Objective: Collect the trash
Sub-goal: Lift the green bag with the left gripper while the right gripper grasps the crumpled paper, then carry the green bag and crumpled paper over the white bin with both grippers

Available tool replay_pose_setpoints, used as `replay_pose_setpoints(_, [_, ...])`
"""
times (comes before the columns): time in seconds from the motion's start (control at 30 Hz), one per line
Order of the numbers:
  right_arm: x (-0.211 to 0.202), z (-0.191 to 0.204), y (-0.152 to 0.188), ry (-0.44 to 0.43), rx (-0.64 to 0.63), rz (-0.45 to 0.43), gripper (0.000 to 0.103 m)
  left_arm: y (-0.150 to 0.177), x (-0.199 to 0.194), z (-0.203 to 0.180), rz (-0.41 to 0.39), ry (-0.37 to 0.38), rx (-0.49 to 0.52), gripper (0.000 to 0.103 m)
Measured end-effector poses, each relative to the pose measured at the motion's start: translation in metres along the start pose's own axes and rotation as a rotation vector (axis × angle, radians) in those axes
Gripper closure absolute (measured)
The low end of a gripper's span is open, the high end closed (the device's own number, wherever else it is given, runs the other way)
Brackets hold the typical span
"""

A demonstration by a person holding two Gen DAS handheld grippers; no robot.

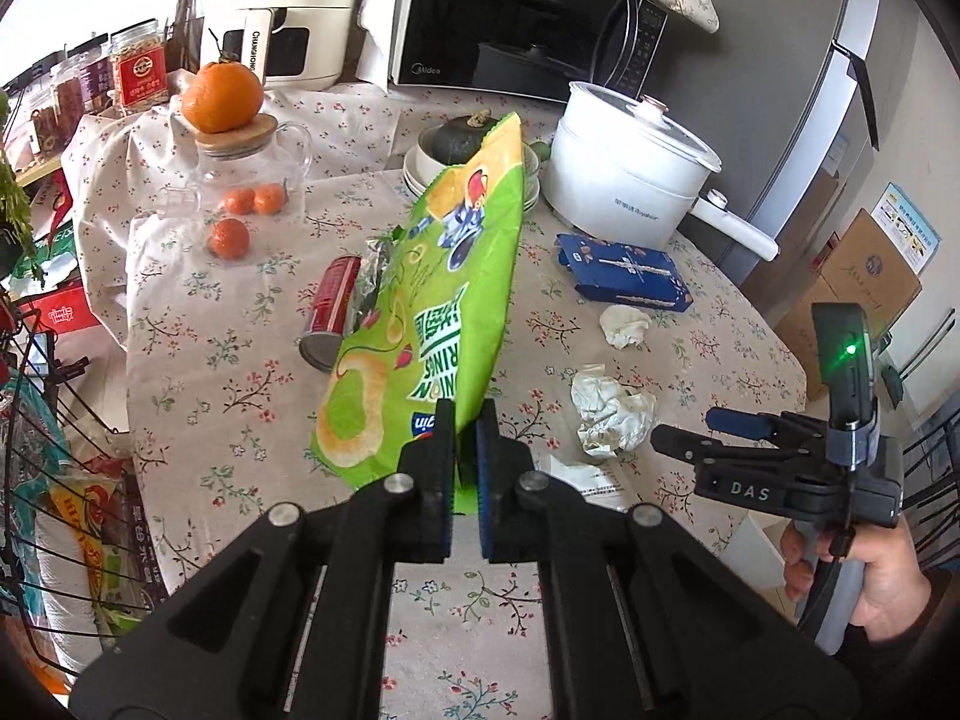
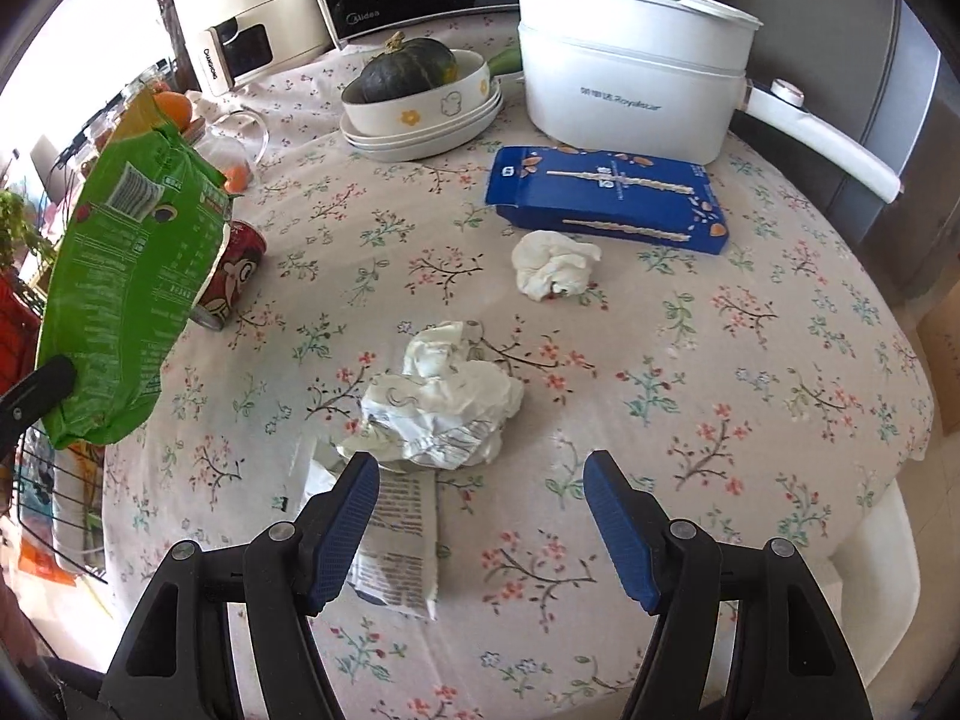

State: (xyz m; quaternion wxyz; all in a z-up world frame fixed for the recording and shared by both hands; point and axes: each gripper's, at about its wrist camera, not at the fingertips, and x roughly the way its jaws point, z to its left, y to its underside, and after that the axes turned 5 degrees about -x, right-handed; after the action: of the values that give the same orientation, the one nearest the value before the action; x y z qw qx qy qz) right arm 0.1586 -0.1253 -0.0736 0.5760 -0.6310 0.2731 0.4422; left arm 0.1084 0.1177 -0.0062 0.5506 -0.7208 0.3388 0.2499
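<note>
My left gripper has its jaws clamped on the bottom edge of a glossy green snack bag, lifted clear of the floral-clothed worktop. My right gripper hangs with jaws apart just short of a crumpled white paper wad; a flat printed wrapper lies beside its left pad. A ceramic bowl holds a dark squash.

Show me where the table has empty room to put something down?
Bare floral tablecloth lies right of the big crumpled white paper wad, below the flat blue box. It's crowded left, around the red can and white leaflet.
</note>
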Motion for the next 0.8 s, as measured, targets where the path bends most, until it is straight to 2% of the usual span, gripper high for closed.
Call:
replay_pose_setpoints(0.13, [0.016,0.010,-0.008,-0.016,0.014,0.017,0.031,-0.001,-0.002,0.010,-0.001,-0.005,-0.020,0.096])
replay_pose_setpoints(0.33, [0.036,0.012,-0.013,0.004,0.023,0.036,0.032,0.001,-0.003,0.023,0.006,-0.012,-0.049,0.096])
replay_pose_setpoints(0.4, [0.039,0.010,-0.014,0.007,0.028,0.035,0.044,0.001,-0.003,0.025,0.008,-0.013,-0.054,0.096])
replay_pose_setpoints(0.47, [0.041,0.008,-0.014,0.002,0.030,0.034,0.047,0.001,-0.004,0.027,0.009,-0.015,-0.055,0.096])
replay_pose_setpoints(0.57, [0.040,0.008,-0.014,-0.008,0.020,0.028,0.061,0.001,-0.003,0.027,0.010,-0.018,-0.057,0.096])
replay_pose_setpoints(0.8, [0.017,0.009,-0.012,0.006,-0.016,-0.027,0.068,0.000,-0.004,0.022,0.002,-0.018,-0.048,0.096])
